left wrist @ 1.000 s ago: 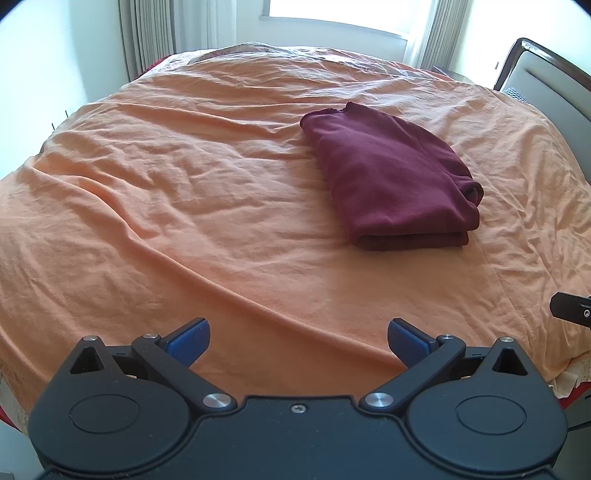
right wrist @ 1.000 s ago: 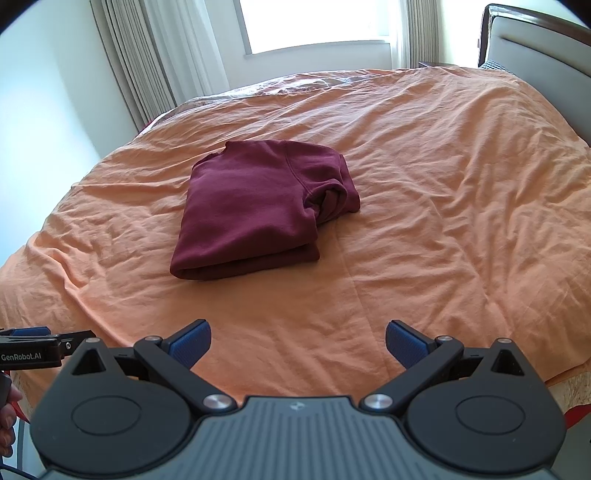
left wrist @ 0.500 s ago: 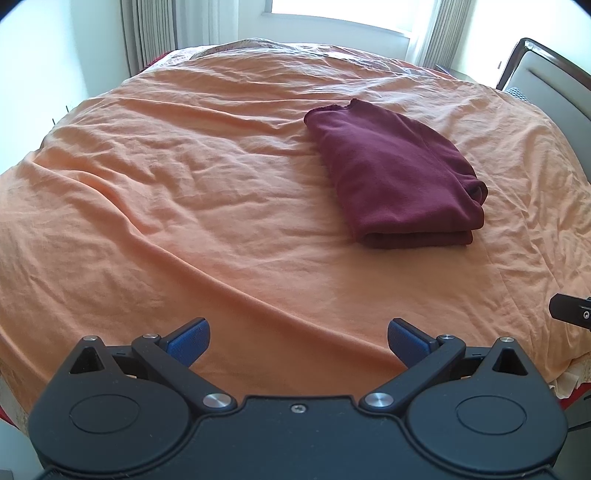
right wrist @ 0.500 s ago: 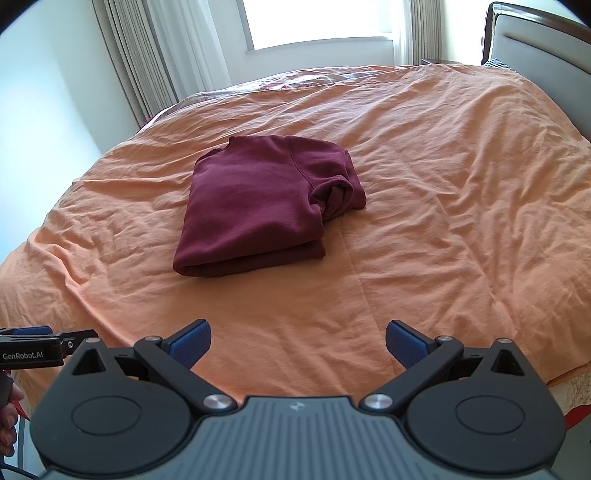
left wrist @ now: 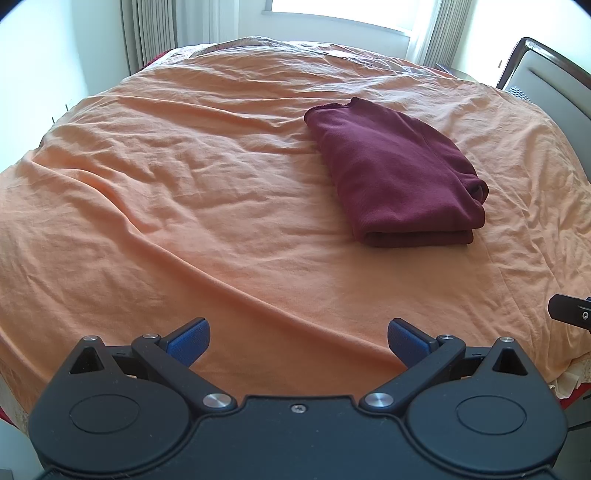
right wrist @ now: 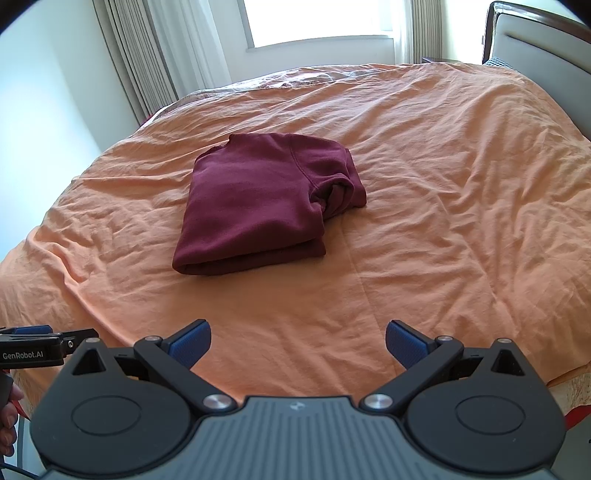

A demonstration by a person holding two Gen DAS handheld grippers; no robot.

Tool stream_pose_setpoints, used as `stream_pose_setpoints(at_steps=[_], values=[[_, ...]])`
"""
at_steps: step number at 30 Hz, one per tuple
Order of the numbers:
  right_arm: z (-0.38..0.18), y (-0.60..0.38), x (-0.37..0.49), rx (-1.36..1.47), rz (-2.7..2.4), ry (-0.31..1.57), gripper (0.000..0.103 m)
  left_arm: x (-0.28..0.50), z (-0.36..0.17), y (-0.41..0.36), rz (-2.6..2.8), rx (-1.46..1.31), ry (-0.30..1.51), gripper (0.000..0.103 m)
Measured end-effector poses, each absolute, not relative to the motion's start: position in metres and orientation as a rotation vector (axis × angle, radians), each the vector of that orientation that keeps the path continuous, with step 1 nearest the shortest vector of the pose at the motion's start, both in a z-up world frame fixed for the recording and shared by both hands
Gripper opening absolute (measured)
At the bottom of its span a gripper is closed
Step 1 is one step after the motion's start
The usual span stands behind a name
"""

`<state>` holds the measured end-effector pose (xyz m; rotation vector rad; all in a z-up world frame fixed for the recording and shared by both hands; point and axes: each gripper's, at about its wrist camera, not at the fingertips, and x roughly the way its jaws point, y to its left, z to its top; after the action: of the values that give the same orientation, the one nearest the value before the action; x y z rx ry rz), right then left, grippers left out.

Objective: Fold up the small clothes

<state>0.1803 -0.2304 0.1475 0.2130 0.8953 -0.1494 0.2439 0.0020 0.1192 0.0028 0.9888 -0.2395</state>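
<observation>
A maroon garment [left wrist: 397,173] [right wrist: 258,203] lies folded into a thick rectangle on the orange bed sheet [left wrist: 184,206] [right wrist: 443,221]. Its doubled edge faces me, and a bunched sleeve opening shows on its right side. My left gripper [left wrist: 298,342] hovers open over the sheet near the bed's front edge, well short of the garment and to its left. My right gripper [right wrist: 297,341] is open too, with nothing between its blue pads, near the front edge below the garment. Each gripper's tip shows at the edge of the other's view.
A padded headboard [right wrist: 535,40] stands at the right of the bed. Curtains [right wrist: 147,55] and a bright window [right wrist: 317,18] are at the far side. A hand [right wrist: 7,421] shows at the lower left of the right wrist view. Wide bare sheet surrounds the garment.
Both views have tilted slightly, so the garment sits a little higher in each frame. The garment itself has not moved, and both grippers stay open.
</observation>
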Motion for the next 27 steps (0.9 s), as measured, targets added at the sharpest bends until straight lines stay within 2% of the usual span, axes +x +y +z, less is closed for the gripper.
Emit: stream_pose_setpoints(at_steps=[27], values=[[0.1466,-0.2292,0.1800,0.211,-0.146,0.897,0.103,0.2447,0.1174,0.0013,-0.233,0.023,0.997,0.102]])
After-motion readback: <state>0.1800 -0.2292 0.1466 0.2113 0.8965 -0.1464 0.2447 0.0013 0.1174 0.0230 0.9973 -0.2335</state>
